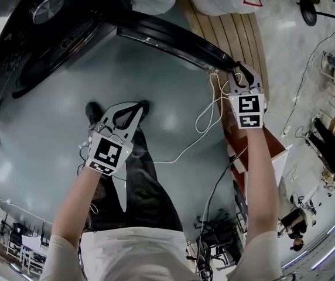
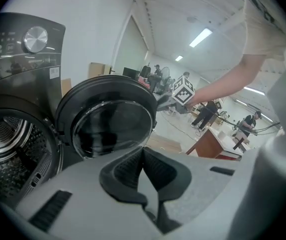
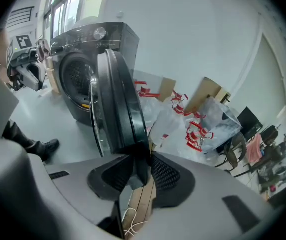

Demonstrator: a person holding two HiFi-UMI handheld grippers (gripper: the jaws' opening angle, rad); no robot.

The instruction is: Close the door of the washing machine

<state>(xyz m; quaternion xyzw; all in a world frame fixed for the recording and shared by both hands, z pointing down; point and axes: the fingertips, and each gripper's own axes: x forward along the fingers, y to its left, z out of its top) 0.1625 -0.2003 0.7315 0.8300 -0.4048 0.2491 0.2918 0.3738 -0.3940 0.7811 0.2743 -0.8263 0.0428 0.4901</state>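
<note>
One door open, right gripper clamped on its free edge.
The round door, dark-rimmed with a glossy domed window, stands swung well out from the washing machine, leaving the drum exposed. The right gripper's jaws close on the rim farthest from the hinge, judged the best leverage for swinging it shut. The left gripper, jaws together and empty, hangs idle over the floor near the person's shoe.
</note>
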